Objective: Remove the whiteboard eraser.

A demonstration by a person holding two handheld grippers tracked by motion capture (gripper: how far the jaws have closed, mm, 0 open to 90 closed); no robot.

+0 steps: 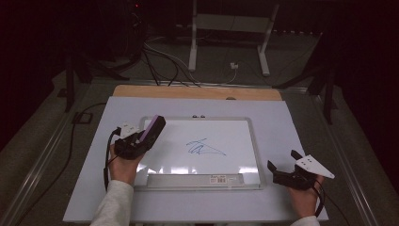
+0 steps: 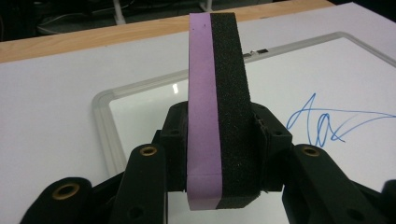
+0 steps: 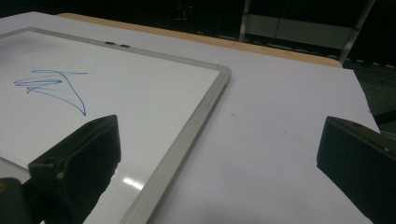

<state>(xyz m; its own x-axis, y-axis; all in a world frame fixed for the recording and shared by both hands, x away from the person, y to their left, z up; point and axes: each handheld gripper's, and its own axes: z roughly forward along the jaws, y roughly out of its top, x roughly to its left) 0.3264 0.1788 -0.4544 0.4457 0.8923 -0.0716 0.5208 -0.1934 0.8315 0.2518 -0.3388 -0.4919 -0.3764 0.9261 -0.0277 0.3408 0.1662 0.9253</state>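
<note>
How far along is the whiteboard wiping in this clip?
Done: the left gripper is shut on the purple-and-black eraser, held over the whiteboard near its left edge. In hand: bringing it toward the blue scribble. Left: the scribble looks untouched, so all wiping remains. The right gripper is open, beside the board.

Table (image 1: 197,92): wooden top, its bare edge showing as a strip along the far side, well beyond both grippers. White sheet (image 1: 282,127): 1, lying flat on the table and covering nearly all of it; it runs under the right gripper (image 1: 283,165). Whiteboard (image 1: 250,123): 1, grey-framed, flat on the sheet, between the left gripper (image 1: 149,133) and the right gripper; blue scribble (image 1: 205,148) near its centre.
</note>
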